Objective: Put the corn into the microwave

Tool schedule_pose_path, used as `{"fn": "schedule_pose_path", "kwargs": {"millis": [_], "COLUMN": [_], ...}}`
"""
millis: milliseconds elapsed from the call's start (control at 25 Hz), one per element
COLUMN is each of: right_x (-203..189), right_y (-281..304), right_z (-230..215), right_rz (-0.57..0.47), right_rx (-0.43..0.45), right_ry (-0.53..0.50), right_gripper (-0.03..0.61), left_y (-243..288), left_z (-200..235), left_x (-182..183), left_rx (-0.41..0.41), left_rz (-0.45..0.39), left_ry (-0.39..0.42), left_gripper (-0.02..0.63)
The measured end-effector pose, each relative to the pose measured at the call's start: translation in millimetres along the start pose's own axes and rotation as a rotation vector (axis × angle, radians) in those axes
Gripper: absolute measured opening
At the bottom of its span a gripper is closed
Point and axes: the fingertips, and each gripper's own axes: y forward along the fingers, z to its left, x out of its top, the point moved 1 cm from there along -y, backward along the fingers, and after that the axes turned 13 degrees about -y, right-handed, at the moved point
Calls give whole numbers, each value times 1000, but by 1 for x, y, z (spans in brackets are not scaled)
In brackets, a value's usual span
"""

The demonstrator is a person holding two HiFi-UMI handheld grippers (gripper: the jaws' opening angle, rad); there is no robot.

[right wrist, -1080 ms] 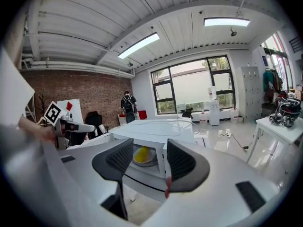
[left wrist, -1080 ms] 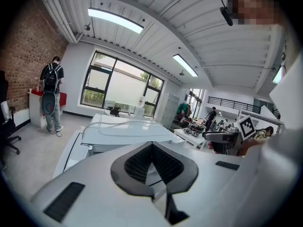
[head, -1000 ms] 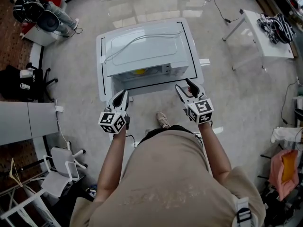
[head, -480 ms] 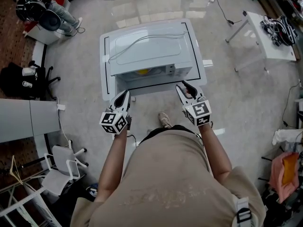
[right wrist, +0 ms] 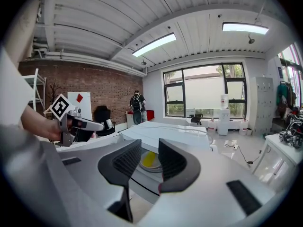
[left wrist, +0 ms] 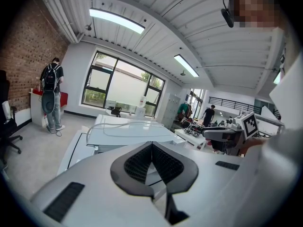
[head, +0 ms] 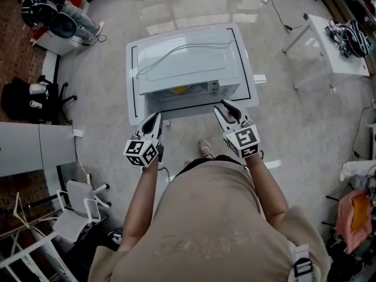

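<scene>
L hand-held gripper jaws together, empty; microwave w/ cable on top ahead

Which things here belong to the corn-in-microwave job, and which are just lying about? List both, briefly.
Job:
- corn, lying inside the microwave
- white table under the microwave

Lying about:
- white chair
- black office chair
- side table

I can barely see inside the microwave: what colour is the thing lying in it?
Yellow; the corn shows best in the right gripper view.
</scene>
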Motion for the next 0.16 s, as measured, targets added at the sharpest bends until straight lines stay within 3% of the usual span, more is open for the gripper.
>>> {"fn": "schedule_pose_path", "kwargs": {"millis": [160], "right_x": [-9], "right_y": [0], "right_z": [-1], "right_rz": [20], "right_rx": [4], "right_ry": [10], "right_gripper": [118], "left_y": [1], "left_z": [-3], "left_x": [-1], "left_rx": [-6], "left_rz": [5], "left_ry": [-3], "left_gripper": [2]}}
